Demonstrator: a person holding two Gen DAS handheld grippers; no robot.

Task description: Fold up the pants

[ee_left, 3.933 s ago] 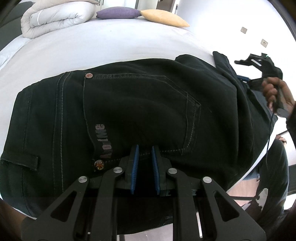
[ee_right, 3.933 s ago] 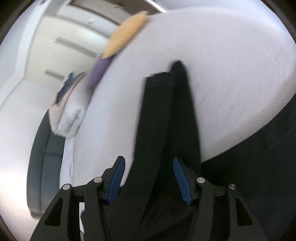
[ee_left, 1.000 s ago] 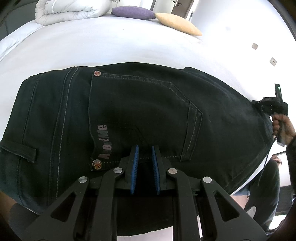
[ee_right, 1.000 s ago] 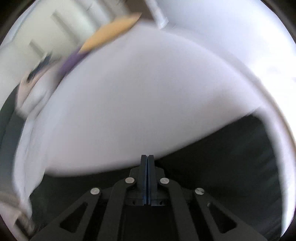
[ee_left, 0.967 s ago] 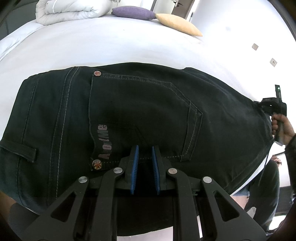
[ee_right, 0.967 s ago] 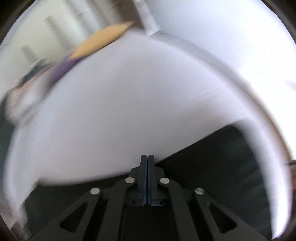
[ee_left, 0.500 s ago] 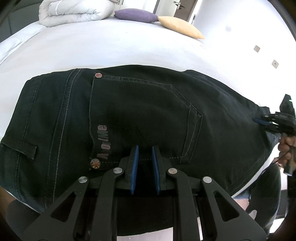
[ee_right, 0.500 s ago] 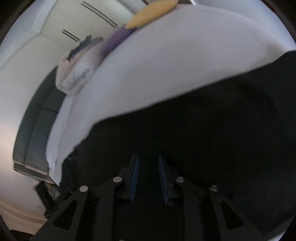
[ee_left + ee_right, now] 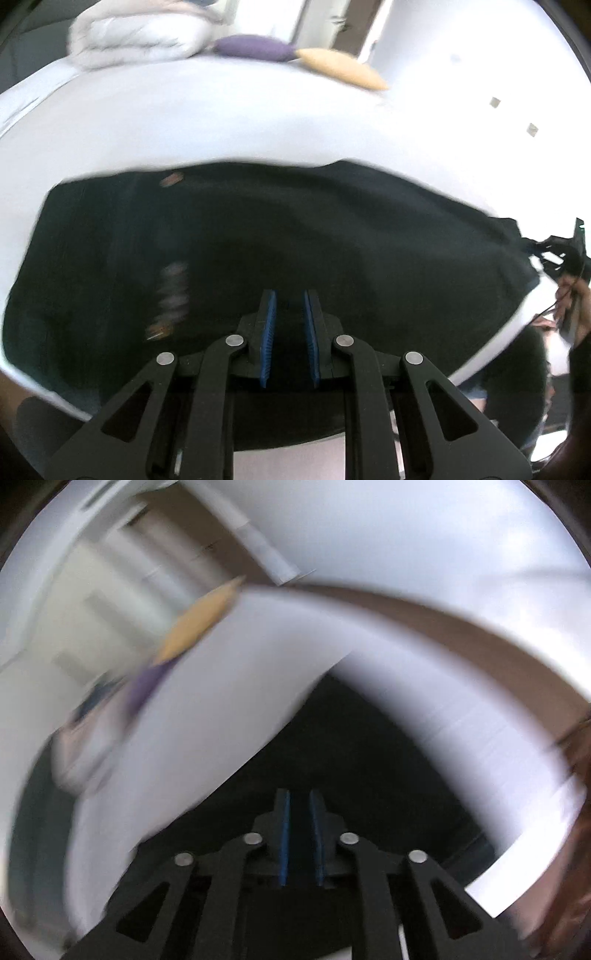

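Black pants [image 9: 332, 229] lie folded across the white bed [image 9: 184, 122], blurred by motion. My left gripper [image 9: 289, 295] sits at their near edge, its blue pads a narrow gap apart with dark fabric between them. In the left wrist view my right gripper [image 9: 550, 247], held by a hand [image 9: 569, 295], meets the pointed right corner of the pants. In the right wrist view the pants [image 9: 351, 746] spread as a dark wedge from my right gripper [image 9: 299, 794]. Its pads are close together with black cloth filling the gap.
A rolled white duvet [image 9: 140, 33], a purple pillow [image 9: 255, 48] and a yellow pillow [image 9: 340, 68] lie at the far end of the bed. The yellow pillow [image 9: 199, 620] also shows in the right wrist view. The person's legs stand beyond the bed's near right edge.
The left view has drawn up and back, so the pants look smaller and blurred. The right pads, pressed together a second ago, now stand slightly apart, and that view has swung round over the pants.
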